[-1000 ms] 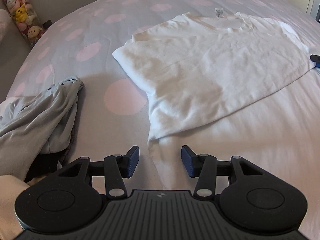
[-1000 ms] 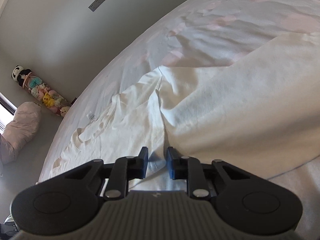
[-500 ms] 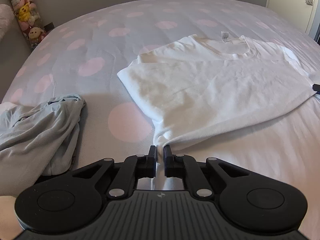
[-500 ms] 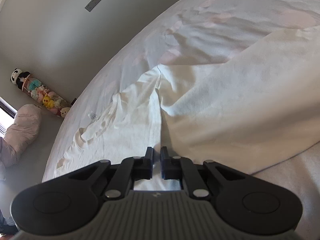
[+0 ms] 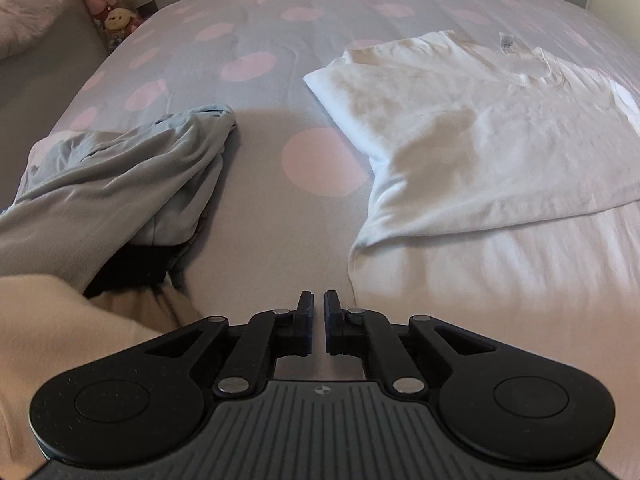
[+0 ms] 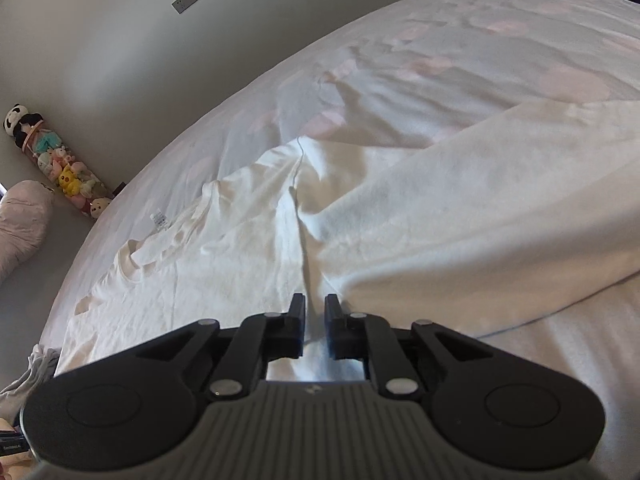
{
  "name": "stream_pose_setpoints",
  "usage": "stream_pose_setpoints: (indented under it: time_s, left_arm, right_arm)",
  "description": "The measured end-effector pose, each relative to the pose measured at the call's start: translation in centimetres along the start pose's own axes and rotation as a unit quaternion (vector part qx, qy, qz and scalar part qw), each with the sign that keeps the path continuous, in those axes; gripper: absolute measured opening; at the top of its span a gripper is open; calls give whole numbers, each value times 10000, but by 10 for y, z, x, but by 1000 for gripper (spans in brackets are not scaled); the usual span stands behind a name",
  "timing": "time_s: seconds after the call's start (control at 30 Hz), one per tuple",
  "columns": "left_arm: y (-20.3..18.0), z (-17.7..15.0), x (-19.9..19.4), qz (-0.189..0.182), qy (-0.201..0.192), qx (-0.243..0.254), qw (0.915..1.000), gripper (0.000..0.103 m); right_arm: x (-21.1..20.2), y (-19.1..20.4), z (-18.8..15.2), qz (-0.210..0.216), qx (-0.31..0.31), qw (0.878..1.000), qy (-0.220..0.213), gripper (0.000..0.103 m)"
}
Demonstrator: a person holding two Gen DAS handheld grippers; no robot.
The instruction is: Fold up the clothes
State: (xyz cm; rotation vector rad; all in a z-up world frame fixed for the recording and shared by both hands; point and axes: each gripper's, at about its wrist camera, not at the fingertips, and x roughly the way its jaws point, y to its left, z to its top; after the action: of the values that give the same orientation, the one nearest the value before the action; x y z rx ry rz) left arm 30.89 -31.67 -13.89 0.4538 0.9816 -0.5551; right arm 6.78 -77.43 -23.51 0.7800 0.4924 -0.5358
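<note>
You're working a white t-shirt [image 5: 480, 128] lying ahead-right of the left gripper [image 5: 316, 322], jaws closed and empty. Right gripper [image 6: 314, 326] jaws are pinching its fabric. Soft, limp, light; grab hems or corners.

Ahead of you, the bed [image 5: 280, 80] spreads wide under its grey cover dotted with pink circles. Off in the far left corner there's a tall clear tube of plush toys [image 6: 60, 168], a panda perched on top.
</note>
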Motion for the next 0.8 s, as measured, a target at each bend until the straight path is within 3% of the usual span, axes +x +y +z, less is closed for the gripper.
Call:
stream_pose_setpoints:
  time_s: [0.07, 0.23, 0.33, 0.6, 0.8]
  left_arm:
    - [-6, -8, -13, 15, -119, -129, 9998, 16]
    - [-36, -27, -46, 46, -532, -270, 9982, 31]
    - [-50, -40, -58, -118, -750, -396, 9963, 40]
    - [-58, -57, -60, -622, -915, -681, 9915, 40]
    - [-63, -53, -59, -879, -1015, -710, 9884, 40]
  right_arm:
    - [-9, -2, 1, 16, 63, 10000, -30, 14]
    - [-38, -4, 1, -98, 129, 9999, -51, 16]
    - [-61, -6, 4, -109, 39, 9999, 47, 33]
    - [-140, -40, 33, -1122, -505, 9922, 193, 34]
    - [-180, -74, 63, -2088, -772, 9746, 249, 41]
